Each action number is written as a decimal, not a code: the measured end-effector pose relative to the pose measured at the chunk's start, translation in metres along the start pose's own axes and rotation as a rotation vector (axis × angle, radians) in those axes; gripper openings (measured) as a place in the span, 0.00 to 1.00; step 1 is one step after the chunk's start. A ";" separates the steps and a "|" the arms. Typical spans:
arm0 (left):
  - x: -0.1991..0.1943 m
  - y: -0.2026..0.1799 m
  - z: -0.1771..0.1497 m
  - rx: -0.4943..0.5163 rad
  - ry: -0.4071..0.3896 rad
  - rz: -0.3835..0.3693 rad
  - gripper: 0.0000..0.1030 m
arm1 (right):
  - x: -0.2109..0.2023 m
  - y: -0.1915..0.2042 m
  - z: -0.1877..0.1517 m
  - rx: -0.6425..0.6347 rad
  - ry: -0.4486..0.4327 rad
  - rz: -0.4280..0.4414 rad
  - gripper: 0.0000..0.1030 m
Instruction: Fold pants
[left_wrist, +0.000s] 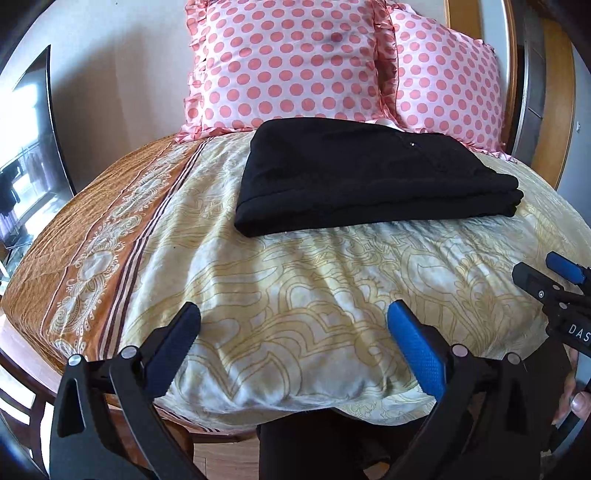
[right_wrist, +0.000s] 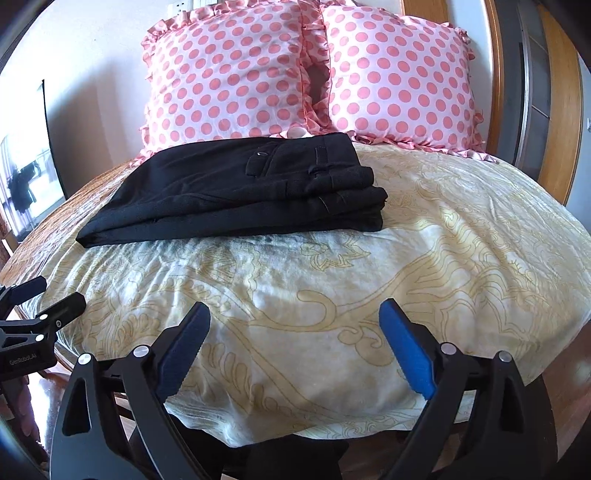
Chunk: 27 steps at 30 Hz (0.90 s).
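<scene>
One pair of black pants (right_wrist: 236, 188) lies folded into a flat stack on the bed cover (right_wrist: 369, 280), well ahead of both grippers and touching neither. Two pink dotted pillows (left_wrist: 288, 66) stand side by side just beyond the stack. Two grippers hover over the cover's near edge: the left gripper (left_wrist: 295, 332) has its jaws spread with nothing between them, and the right gripper (right_wrist: 295, 332) likewise stands wide apart and empty.

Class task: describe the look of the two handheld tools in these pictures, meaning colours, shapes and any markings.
Each tool, left tool and right tool, has black angular link arms joined by silver round pins, ending in two textured blue pads. White lettering marks both bodies: "DAS" on the right, "GenRoboLAI" on the left, seen from the opposite camera.
</scene>
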<state>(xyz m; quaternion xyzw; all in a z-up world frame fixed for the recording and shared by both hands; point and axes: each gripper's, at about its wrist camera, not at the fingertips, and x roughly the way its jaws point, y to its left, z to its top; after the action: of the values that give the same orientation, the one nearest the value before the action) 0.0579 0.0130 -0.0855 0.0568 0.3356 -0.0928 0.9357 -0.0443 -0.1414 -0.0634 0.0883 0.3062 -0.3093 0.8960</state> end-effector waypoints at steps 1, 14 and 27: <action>0.000 0.002 0.000 -0.008 -0.001 -0.007 0.98 | -0.001 0.001 -0.001 -0.011 -0.008 -0.005 0.93; -0.002 0.000 -0.005 0.000 -0.031 -0.004 0.98 | 0.001 0.002 -0.005 -0.032 -0.027 -0.023 0.99; -0.005 -0.001 -0.008 -0.003 -0.047 -0.003 0.98 | 0.001 0.001 -0.005 -0.032 -0.027 -0.022 0.99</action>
<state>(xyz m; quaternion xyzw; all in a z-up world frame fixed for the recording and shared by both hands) 0.0493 0.0136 -0.0887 0.0528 0.3136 -0.0952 0.9433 -0.0450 -0.1392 -0.0679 0.0664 0.3002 -0.3151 0.8979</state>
